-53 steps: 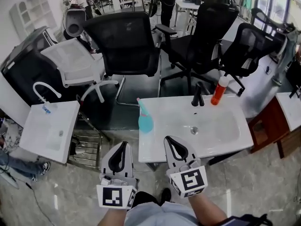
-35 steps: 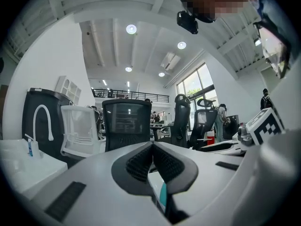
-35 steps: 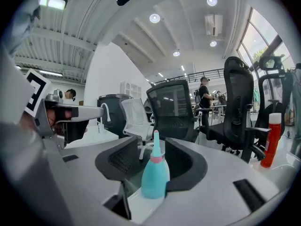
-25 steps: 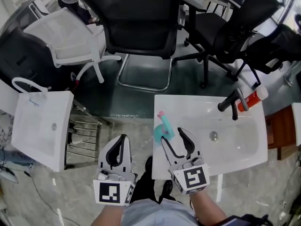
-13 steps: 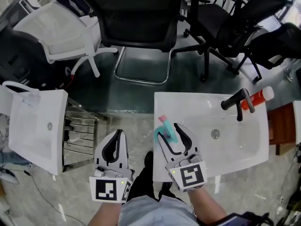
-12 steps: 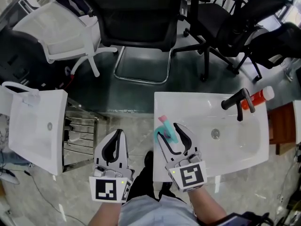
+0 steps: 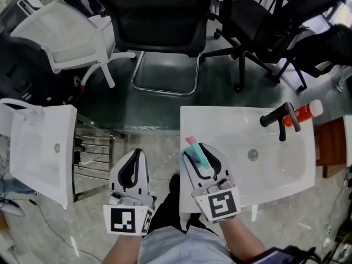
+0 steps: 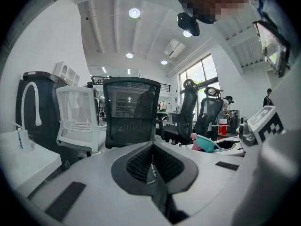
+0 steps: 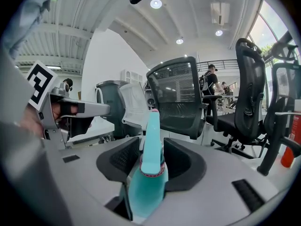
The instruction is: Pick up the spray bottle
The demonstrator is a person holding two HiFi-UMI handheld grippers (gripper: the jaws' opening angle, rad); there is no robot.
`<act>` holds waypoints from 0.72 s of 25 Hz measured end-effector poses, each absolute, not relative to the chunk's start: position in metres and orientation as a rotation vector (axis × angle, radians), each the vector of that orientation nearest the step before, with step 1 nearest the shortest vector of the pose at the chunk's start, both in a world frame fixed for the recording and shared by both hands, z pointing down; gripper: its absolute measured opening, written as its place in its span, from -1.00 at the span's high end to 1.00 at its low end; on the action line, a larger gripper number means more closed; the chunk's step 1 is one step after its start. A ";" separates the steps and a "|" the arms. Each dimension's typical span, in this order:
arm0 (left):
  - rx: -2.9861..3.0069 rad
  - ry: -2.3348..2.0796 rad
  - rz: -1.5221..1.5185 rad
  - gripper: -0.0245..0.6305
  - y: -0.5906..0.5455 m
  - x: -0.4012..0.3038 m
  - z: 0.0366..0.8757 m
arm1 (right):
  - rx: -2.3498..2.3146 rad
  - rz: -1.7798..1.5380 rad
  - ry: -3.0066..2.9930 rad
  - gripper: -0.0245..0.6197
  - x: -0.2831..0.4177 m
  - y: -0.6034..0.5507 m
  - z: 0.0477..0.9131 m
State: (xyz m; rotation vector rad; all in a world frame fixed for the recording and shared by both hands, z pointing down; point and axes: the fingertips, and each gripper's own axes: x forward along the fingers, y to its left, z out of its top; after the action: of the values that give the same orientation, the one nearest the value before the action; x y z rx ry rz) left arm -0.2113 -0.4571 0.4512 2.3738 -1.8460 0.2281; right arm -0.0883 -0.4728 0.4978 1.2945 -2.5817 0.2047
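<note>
The teal spray bottle [image 7: 199,157] with a pink nozzle stands at the front left corner of the white sink [image 7: 275,175]. My right gripper [image 7: 197,150] reaches around it, one finger on each side. In the right gripper view the bottle [image 9: 149,173] fills the gap, the jaws are closing, and both pads meet its collar. My left gripper [image 7: 133,154] hangs left of the sink over the floor, jaws together and holding nothing. In the left gripper view the pads [image 8: 141,164] touch each other, and the bottle [image 8: 207,142] shows at the right.
A black faucet [image 7: 278,119] and a red bottle [image 7: 301,112] sit at the sink's far right. A second white sink [image 7: 33,147] stands at the left beside a metal rack [image 7: 93,153]. A black office chair [image 7: 159,21] and a white chair [image 7: 66,32] stand beyond.
My right gripper has slid forward around the spray bottle and its jaws have narrowed onto it. The left gripper moved a little forward and stayed shut.
</note>
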 end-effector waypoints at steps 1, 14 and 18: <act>2.374 -1.846 0.229 0.87 -0.458 -0.211 0.451 | 1.294 0.206 -2.582 0.38 -0.089 -0.473 0.498; 2.380 -1.857 0.226 0.87 -0.459 -0.212 0.445 | 1.304 0.202 -2.584 0.47 -0.089 -0.474 0.494; 2.387 -1.863 0.219 0.87 -0.457 -0.210 0.440 | 1.306 0.192 -2.591 0.48 -0.087 -0.472 0.489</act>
State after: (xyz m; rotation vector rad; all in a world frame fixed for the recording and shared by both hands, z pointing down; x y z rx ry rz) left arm -0.2100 -0.4566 0.4401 2.3871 -1.8631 0.2189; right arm -0.0868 -0.4716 0.4888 1.3057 -2.5912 0.1915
